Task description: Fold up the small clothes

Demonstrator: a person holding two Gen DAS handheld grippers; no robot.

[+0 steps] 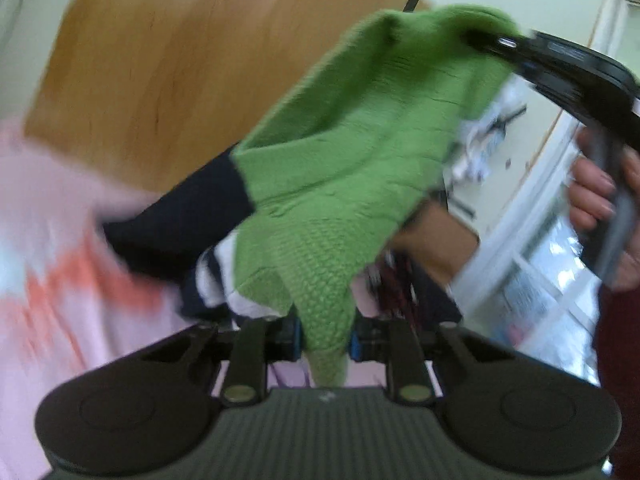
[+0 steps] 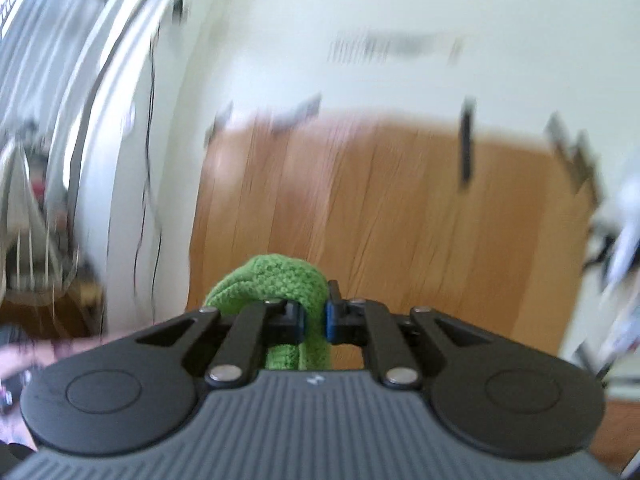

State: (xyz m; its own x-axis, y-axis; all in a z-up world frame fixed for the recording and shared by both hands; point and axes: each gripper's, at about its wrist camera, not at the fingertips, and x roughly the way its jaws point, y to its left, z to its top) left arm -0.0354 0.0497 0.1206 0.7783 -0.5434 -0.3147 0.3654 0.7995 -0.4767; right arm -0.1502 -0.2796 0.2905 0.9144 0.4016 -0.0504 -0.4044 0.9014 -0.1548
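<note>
A green knitted garment (image 1: 360,152) hangs stretched in the air between both grippers. In the left wrist view my left gripper (image 1: 325,340) is shut on its lower corner, with the knit bunched between the blue pads. My right gripper (image 1: 486,40) pinches the upper corner at the top right, and a hand (image 1: 592,196) holds its handle. In the right wrist view my right gripper (image 2: 313,322) is shut on a fold of the green knit (image 2: 276,276), which bulges above the fingers. The picture is blurred.
Under the green garment lie a navy cloth (image 1: 180,216) and a striped white piece (image 1: 216,280). A pink cloth (image 1: 52,280) covers the left. A wooden panel (image 1: 180,60) and white wall (image 2: 320,20) stand behind. A white window frame (image 1: 520,240) is at the right.
</note>
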